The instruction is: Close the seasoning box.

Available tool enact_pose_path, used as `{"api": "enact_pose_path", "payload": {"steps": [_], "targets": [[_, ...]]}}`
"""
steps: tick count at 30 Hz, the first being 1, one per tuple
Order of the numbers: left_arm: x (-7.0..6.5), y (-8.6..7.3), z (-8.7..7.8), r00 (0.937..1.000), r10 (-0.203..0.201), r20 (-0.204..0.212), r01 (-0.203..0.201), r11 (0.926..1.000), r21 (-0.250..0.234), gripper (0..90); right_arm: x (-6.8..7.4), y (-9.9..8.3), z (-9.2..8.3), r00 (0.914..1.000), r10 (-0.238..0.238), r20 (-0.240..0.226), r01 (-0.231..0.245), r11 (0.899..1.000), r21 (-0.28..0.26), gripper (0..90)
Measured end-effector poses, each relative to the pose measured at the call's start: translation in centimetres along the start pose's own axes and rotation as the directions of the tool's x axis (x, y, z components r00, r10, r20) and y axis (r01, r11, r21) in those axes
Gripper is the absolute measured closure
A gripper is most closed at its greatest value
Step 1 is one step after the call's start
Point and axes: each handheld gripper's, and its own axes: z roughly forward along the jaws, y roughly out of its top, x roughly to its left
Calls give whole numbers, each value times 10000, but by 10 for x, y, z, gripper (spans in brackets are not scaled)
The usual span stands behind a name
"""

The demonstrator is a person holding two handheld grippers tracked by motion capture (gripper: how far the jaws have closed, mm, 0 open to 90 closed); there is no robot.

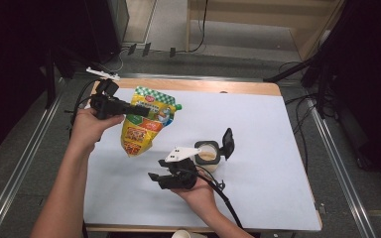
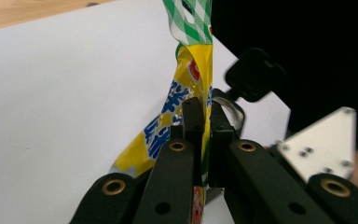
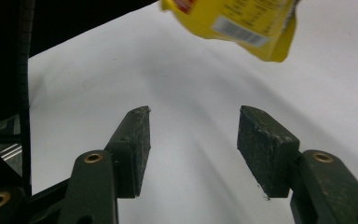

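A yellow pouch [image 1: 144,126] with a green checked top hangs above the white mat, held up by its upper edge. My left gripper [image 1: 140,110] is shut on it from the left; in the left gripper view the jaws [image 2: 203,122] pinch the thin pouch [image 2: 186,79] between them. A small white jar [image 1: 208,154] with beige content stands mid-table, its black flip lid [image 1: 226,143] open. My right gripper [image 1: 156,171] rests just left of the jar, pointing left. In the right gripper view its jaws [image 3: 193,144] stand open over bare mat, with the pouch's lower corner [image 3: 242,23] above them.
The white mat [image 1: 258,124] covers most of the wooden table [image 1: 203,86]. Black cables trail from both grippers. A pale cup rim [image 1: 181,233] peeks in at the near table edge. Dark stands and floor rails flank the table.
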Motion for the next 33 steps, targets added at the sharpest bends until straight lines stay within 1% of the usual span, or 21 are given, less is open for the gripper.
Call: {"api": "enact_pose_path", "payload": {"steps": [2, 3, 4, 5, 6, 8, 10, 12, 14, 16, 17, 18, 20, 21, 22, 23, 24, 25, 27, 30, 33], "targets": [[4, -1, 4, 9992, -36, -389, 32, 9999, -96, 900, 0, 0, -1, 10000, -29, -25, 29, 10000, -6, 456], [7, -1, 6, 9987, -40, -515, 34, 9999, -120, 900, 0, 1, -1, 10000, -44, -34, 44, 10000, 6, 456], [7, -1, 6, 9987, -40, -515, 34, 9999, -120, 900, 0, 1, -1, 10000, -50, -33, 50, 10000, 14, 456], [10, -1, 9, 9973, 10, -728, -25, 9998, -207, 900, 0, 1, -1, 10000, -50, -33, 50, 10000, 14, 456], [12, 0, 15, 9954, 169, -942, -202, 9992, -345, 900, 0, 0, -1, 10000, -55, -35, 55, 10000, 20, 456], [14, 0, 20, 9944, 230, -1029, -277, 9987, -438, 900, 0, 0, -1, 10000, -17, -44, 17, 10000, 49, 456], [15, 1, 26, 9930, 401, -1110, -477, 9966, -667, 900, 0, 0, -1, 10000, -5, -27, 5, 10000, 62, 456], [17, 1, 30, 9926, 554, -1082, -646, 9944, -831, 900, 0, -1, -2, 10000, -27, -9, 27, 10000, 49, 456], [20, 0, 34, 9920, 601, -1110, -694, 9942, -818, 900, -1, -1, -2, 10000, -31, 15, 31, 10000, 32, 456], [24, -2, 39, 9923, 445, -1156, -523, 9965, -657, 900, -1, -1, -3, 10000, 24, 41, -24, 10000, 37, 456], [27, -4, 39, 9942, 407, -992, -485, 9958, -771, 900, -2, -1, -4, 10000, 35, 63, -35, 10000, 37, 457], [29, -5, 38, 9962, 271, -824, -345, 9954, -898, 900, -2, -1, -5, 10000, 64, 75, -65, 10000, 26, 458], [30, -6, 36, 9956, 265, -903, -350, 9950, -938, 898, -3, -1, -6, 10000, 69, 62, -69, 10000, -36, 459], [30, -7, 35, 9961, 216, -859, -296, 9953, -925, 892, -3, 0, -6, 9999, 78, 71, -78, 10000, -56, 459], [30, -7, 35, 9961, 216, -859, -296, 9953, -925, 869, -3, 0, -6, 9999, 78, 71, -78, 10000, -56, 459], [30, -7, 35, 9955, 191, -931, -262, 9968, -758, 869, -3, 0, -6, 9999, 78, 80, -78, 10000, -57, 459], [27, -7, 36, 9897, 538, -1327, -607, 9970, -485, 814, -3, 0, -6, 9999, 84, 71, -83, 10000, -42, 459], [25, -7, 36, 9906, 632, -1216, -693, 9965, -463, 788, -3, 0, -6, 9999, 86, 66, -86, 10000, -29, 459], [24, -7, 37, 9903, 674, -1213, -734, 9962, -463, 761, -3, 0, -6, 10000, 46, 62, -46, 10000, 7, 459], [22, -6, 35, 9919, 645, -1098, -710, 9959, -564, 715, -2, 0, -6, 10000, 8, 64, -8, 10000, 14, 459], [21, -6, 32, 9904, 708, -1186, -786, 9949, -625, 680, -3, 0, -5, 10000, 29, 49, -29, 10000, 25, 459]]}}
